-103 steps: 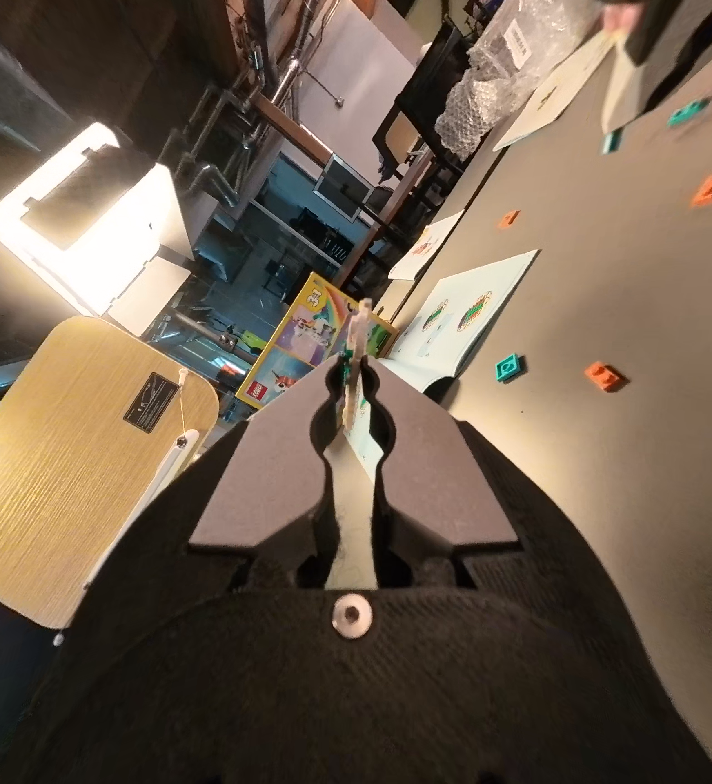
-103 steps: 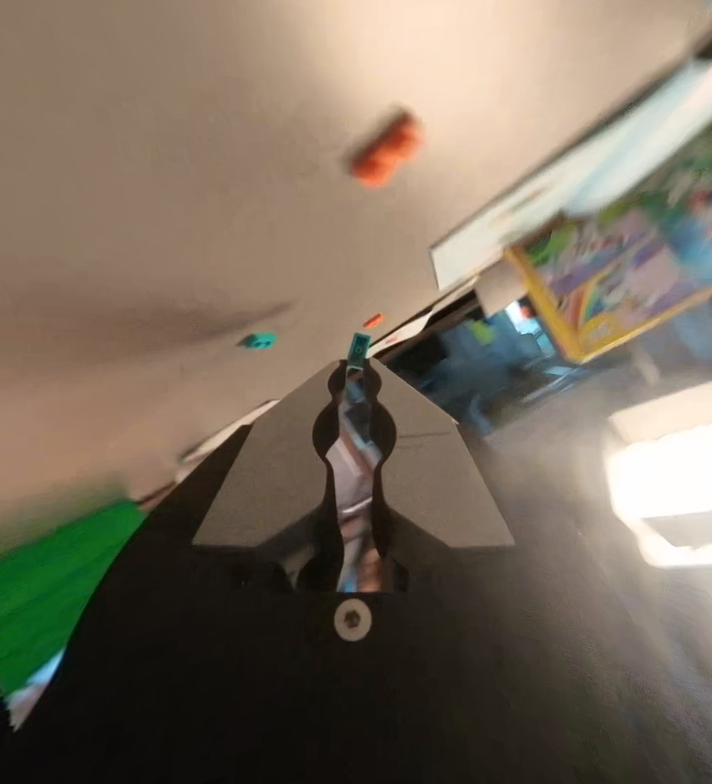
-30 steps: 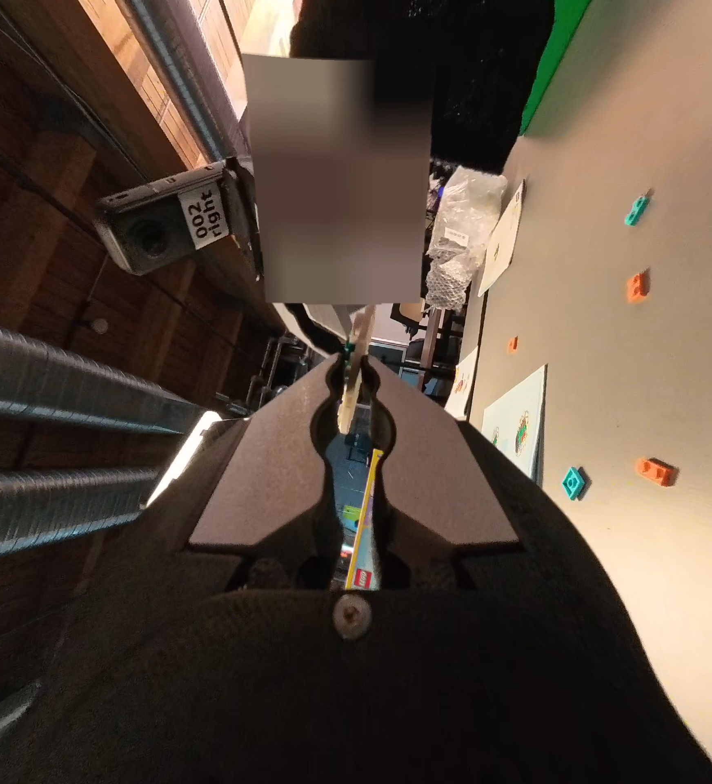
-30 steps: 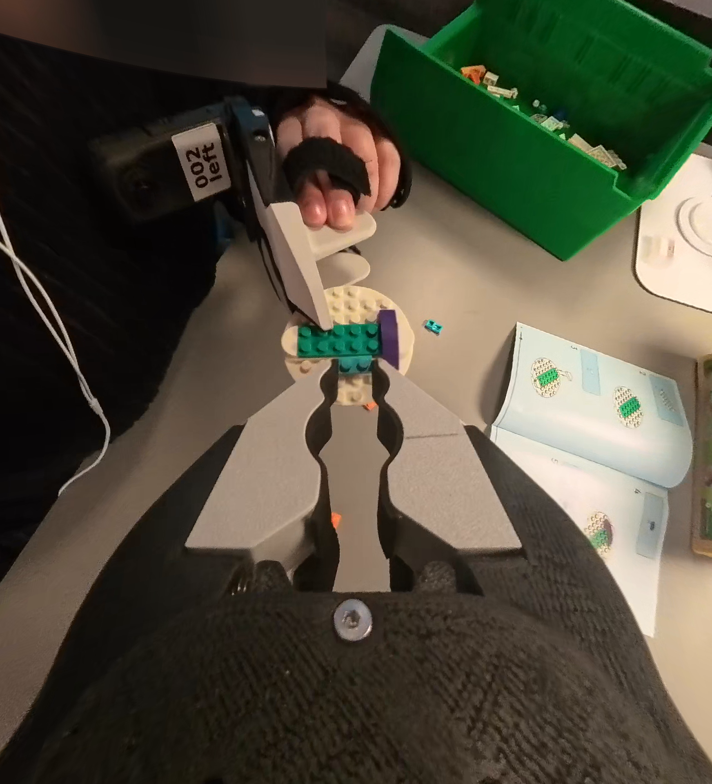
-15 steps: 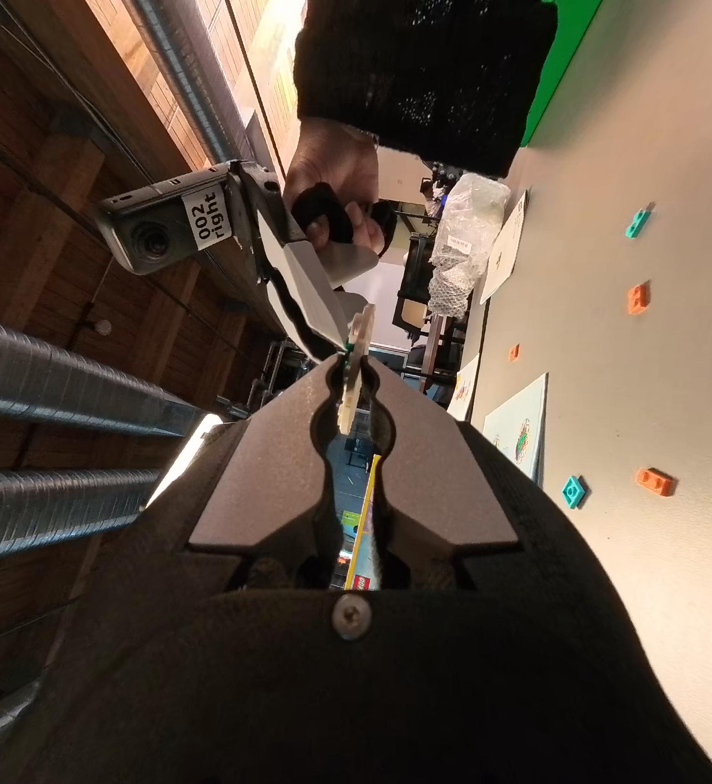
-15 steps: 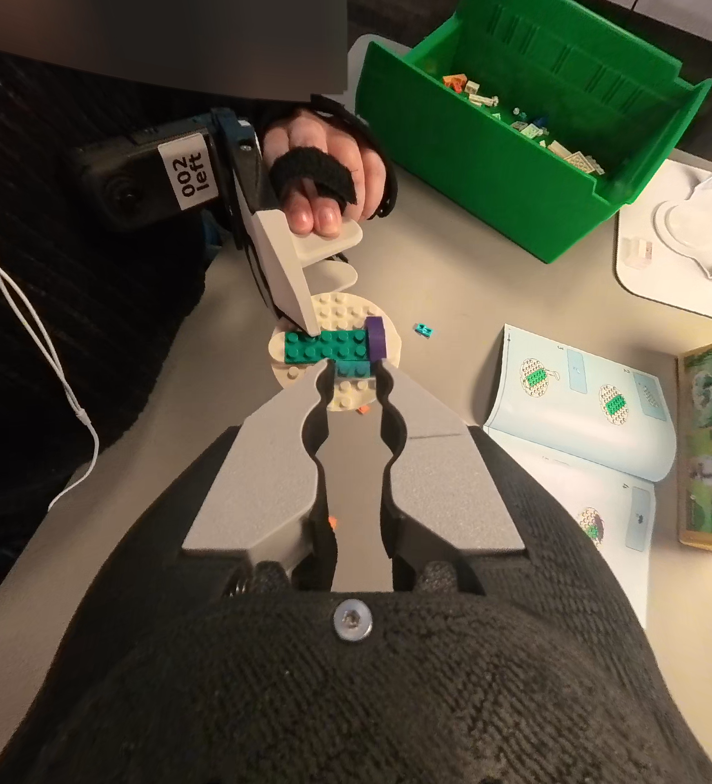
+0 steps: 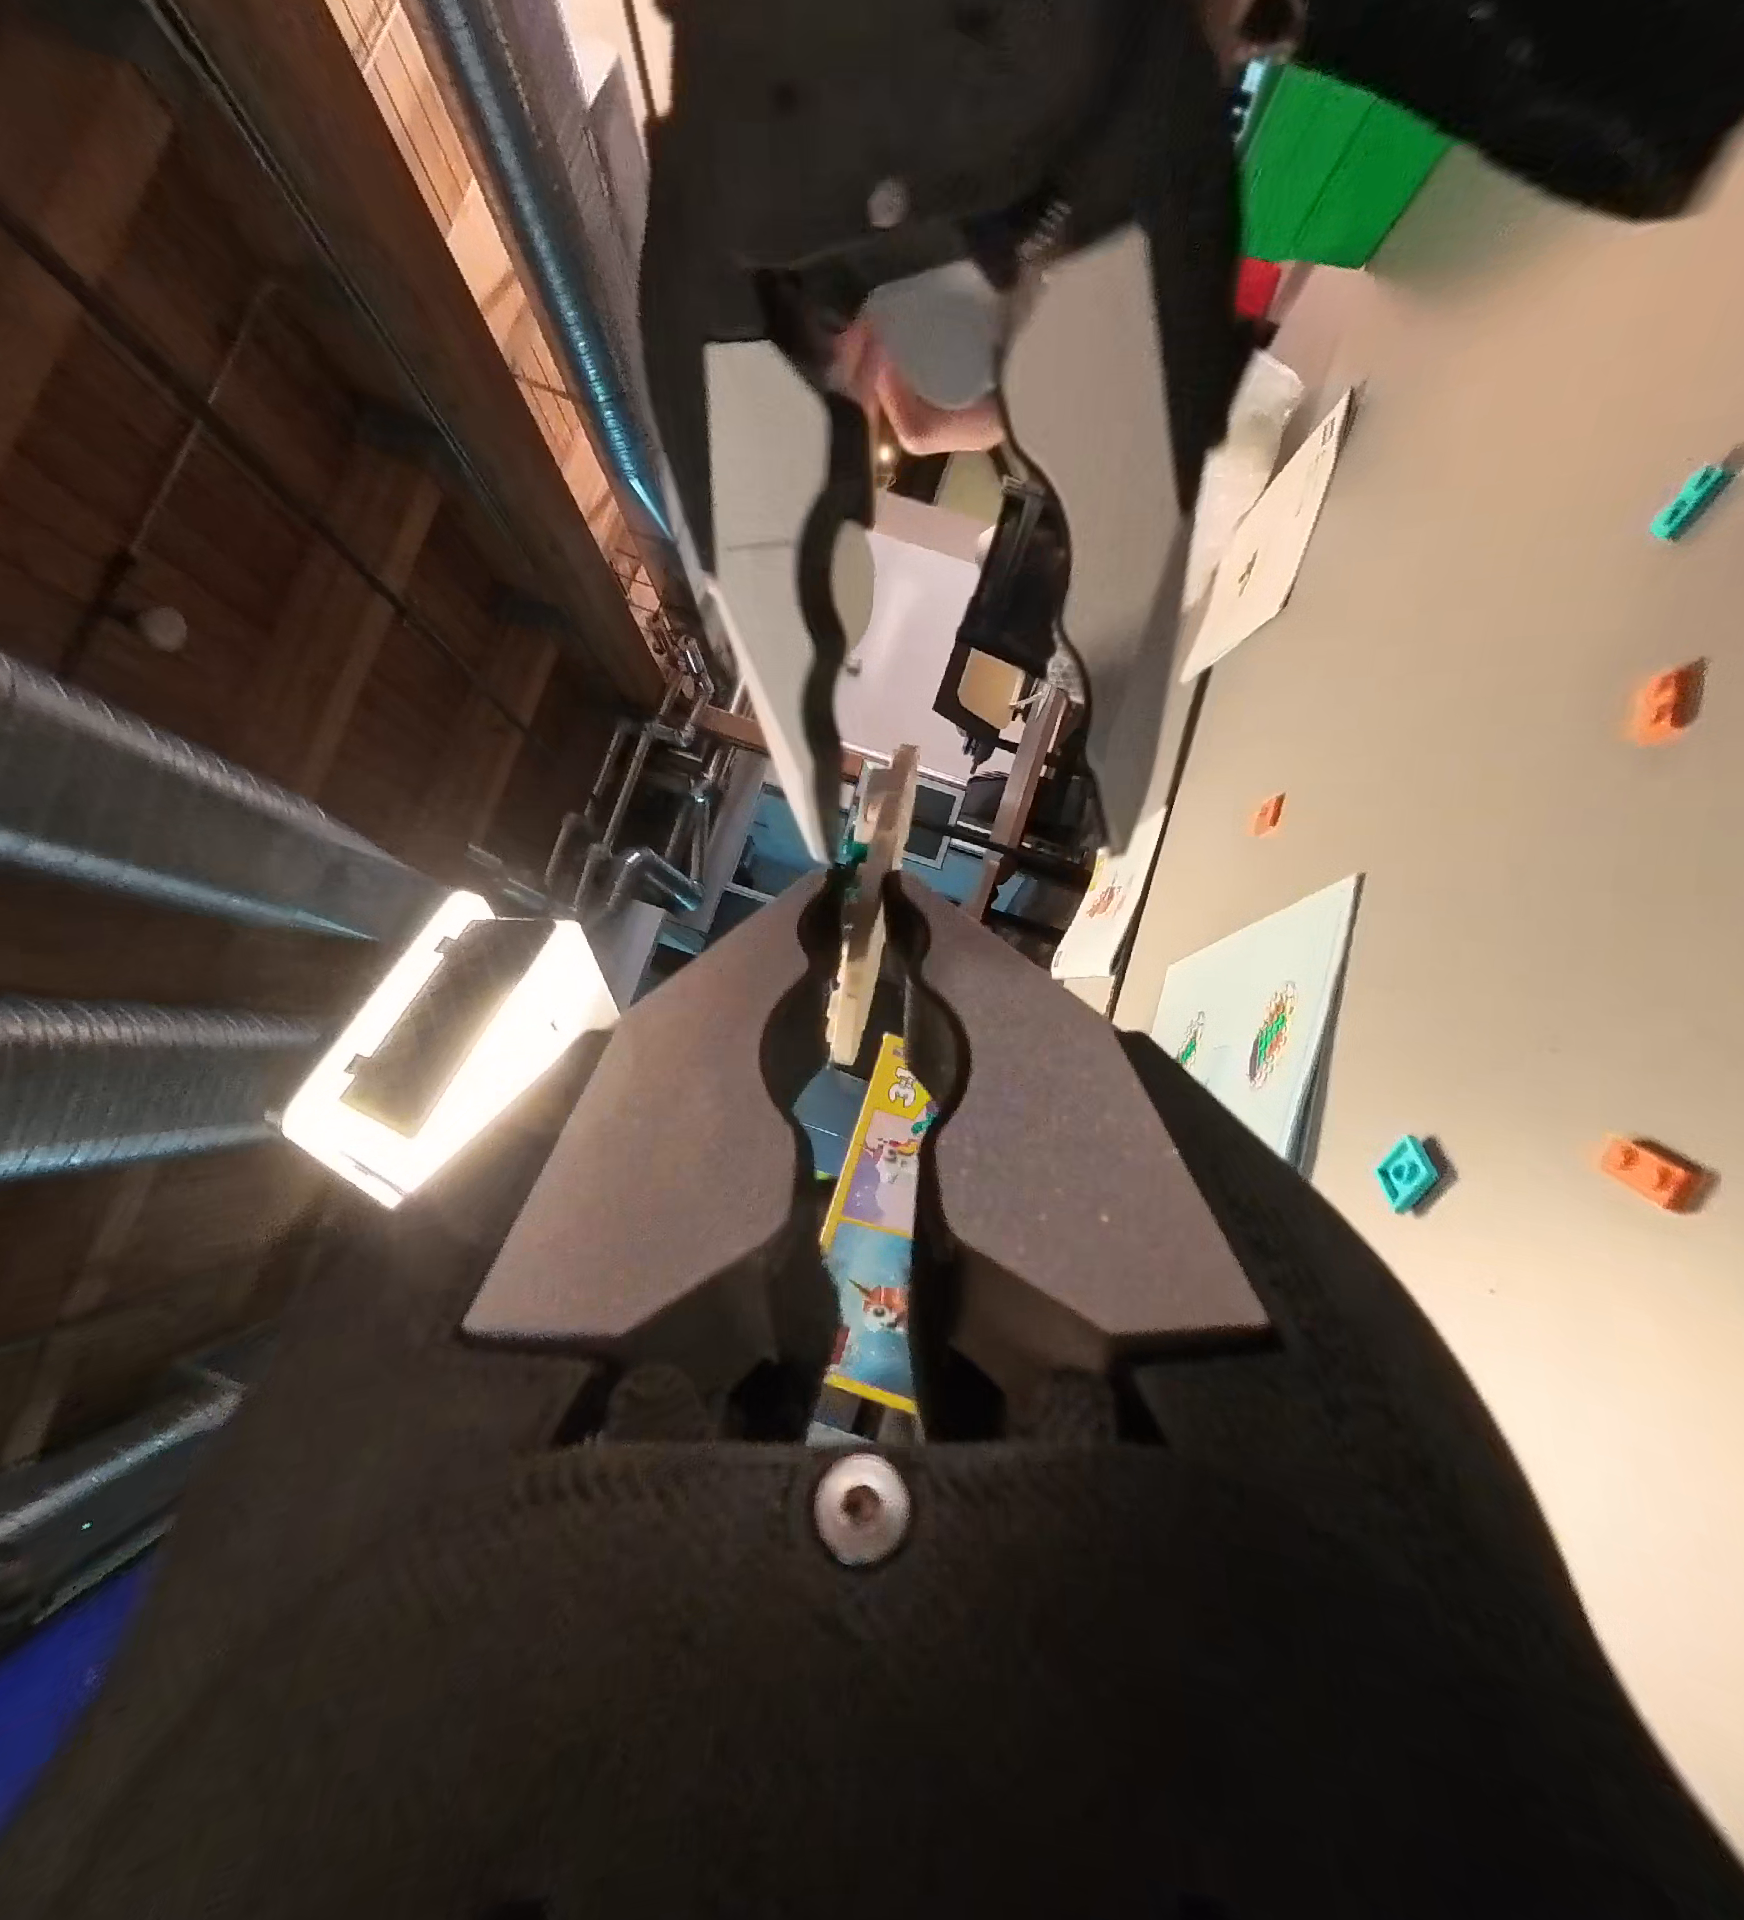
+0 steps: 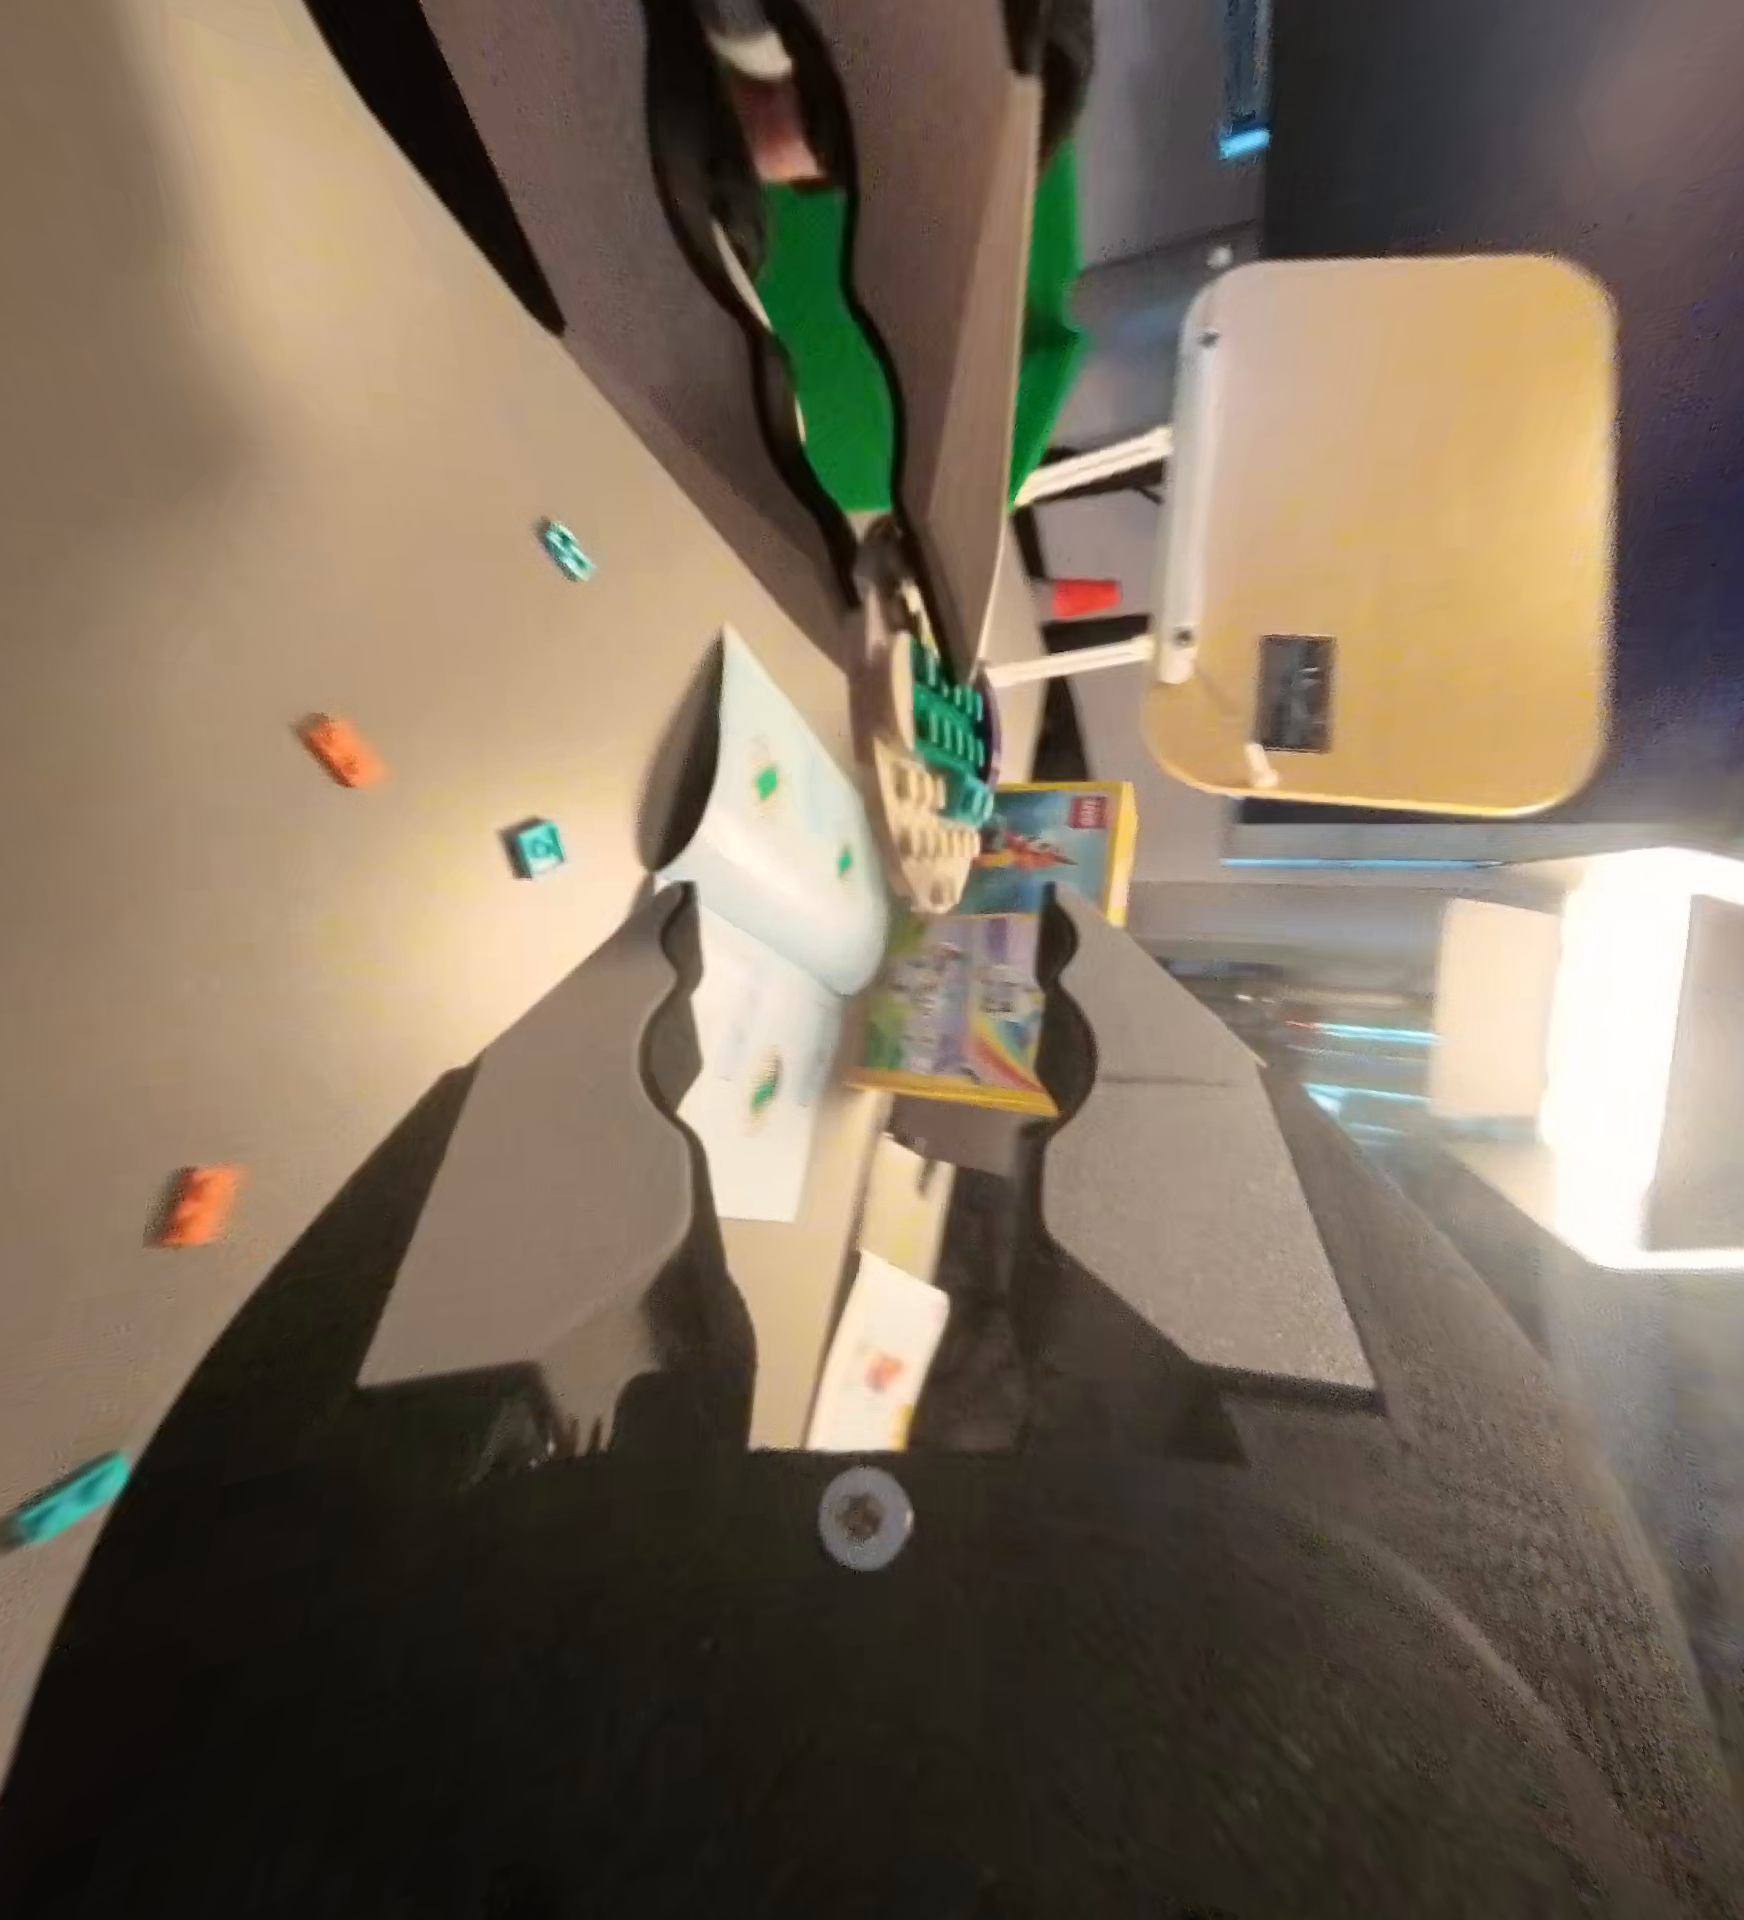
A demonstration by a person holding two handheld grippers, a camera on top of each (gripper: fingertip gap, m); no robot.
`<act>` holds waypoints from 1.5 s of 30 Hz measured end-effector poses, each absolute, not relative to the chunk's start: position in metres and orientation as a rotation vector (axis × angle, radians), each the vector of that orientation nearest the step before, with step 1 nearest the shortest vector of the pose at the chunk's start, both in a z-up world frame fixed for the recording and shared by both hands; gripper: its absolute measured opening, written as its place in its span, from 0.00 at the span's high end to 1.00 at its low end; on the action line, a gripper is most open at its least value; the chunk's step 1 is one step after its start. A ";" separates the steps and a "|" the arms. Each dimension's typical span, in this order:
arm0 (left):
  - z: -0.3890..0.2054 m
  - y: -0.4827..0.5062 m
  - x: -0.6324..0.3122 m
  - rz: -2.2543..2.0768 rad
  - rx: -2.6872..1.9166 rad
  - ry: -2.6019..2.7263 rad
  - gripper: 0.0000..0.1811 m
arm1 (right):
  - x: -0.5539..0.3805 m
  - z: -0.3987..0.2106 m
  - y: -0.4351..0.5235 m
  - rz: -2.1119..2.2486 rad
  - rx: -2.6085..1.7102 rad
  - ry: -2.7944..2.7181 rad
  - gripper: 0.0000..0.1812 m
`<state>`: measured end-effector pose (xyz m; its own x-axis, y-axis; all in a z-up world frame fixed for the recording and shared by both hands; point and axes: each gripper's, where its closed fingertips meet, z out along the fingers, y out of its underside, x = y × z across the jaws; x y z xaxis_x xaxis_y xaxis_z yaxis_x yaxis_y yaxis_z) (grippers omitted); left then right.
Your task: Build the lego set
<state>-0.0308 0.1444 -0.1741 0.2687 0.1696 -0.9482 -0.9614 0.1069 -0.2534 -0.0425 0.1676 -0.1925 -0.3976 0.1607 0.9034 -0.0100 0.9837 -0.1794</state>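
My left gripper [image 7: 860,888] is shut on the lego assembly [image 7: 887,821], a round tan plate seen edge-on, held up in the air beside the table. In the right wrist view the assembly [image 8: 915,821] shows teal bricks [image 8: 946,717] stacked on its face, with the left gripper [image 8: 883,582] reaching in from above. My right gripper [image 8: 868,904] is open and empty, just short of the plate's lower edge. In the left wrist view the right gripper [image 7: 961,831] faces me with its jaws spread to either side of the plate.
Loose bricks lie on the grey table: teal [image 7: 1408,1172], orange [image 7: 1655,1172], orange [image 7: 1668,701], teal [image 7: 1694,506]. An open instruction booklet [image 8: 774,821] and the set's box [image 8: 961,1018] lie near the table edge. A green bin [image 7: 1335,177] stands behind. A wooden-topped stand [image 8: 1387,540] is off the table.
My right gripper has opened wide, let go at the teal brick, and swung round to face the left gripper. The left gripper still holds the plate.
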 end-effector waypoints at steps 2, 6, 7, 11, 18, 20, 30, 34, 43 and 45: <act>-0.172 0.146 -0.030 1.031 -1.127 0.920 0.96 | -0.043 -0.193 0.162 0.137 -0.063 -1.933 0.70; -0.171 0.147 -0.028 1.025 -1.127 0.927 0.97 | -0.046 -0.188 0.159 0.106 -0.048 -1.881 0.77; -0.171 0.146 -0.028 1.025 -1.126 0.928 0.97 | -0.046 -0.188 0.158 0.100 -0.039 -1.877 0.78; -0.171 0.145 -0.025 1.016 -1.122 0.944 0.97 | -0.045 -0.186 0.157 0.052 0.019 -1.846 0.86; -0.175 0.147 -0.016 0.979 -1.118 0.991 0.97 | -0.042 -0.186 0.155 -0.010 0.100 -1.818 0.95; -0.175 0.146 -0.014 0.982 -1.108 1.011 0.96 | -0.040 -0.186 0.154 -0.028 0.123 -1.808 0.96; -0.181 0.147 -0.015 0.850 -1.187 0.947 0.85 | -0.035 -0.194 0.155 0.144 -0.009 -1.913 0.97; -0.192 0.150 -0.031 0.775 -1.317 0.916 0.78 | -0.030 -0.196 0.149 0.303 -0.086 -1.972 0.97; -0.187 0.138 -0.015 0.518 -1.265 0.939 0.87 | -0.019 -0.186 0.133 0.653 -0.140 -2.009 0.97; -0.187 0.136 -0.012 0.495 -1.258 0.949 0.86 | -0.014 -0.184 0.127 0.721 -0.121 -2.009 0.97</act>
<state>-0.0124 0.1358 -0.1874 0.5464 -0.1741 -0.8193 -0.7716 0.2758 -0.5732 -0.0145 0.1273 -0.1838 -0.5320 0.3662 0.7634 -0.2029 0.8202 -0.5348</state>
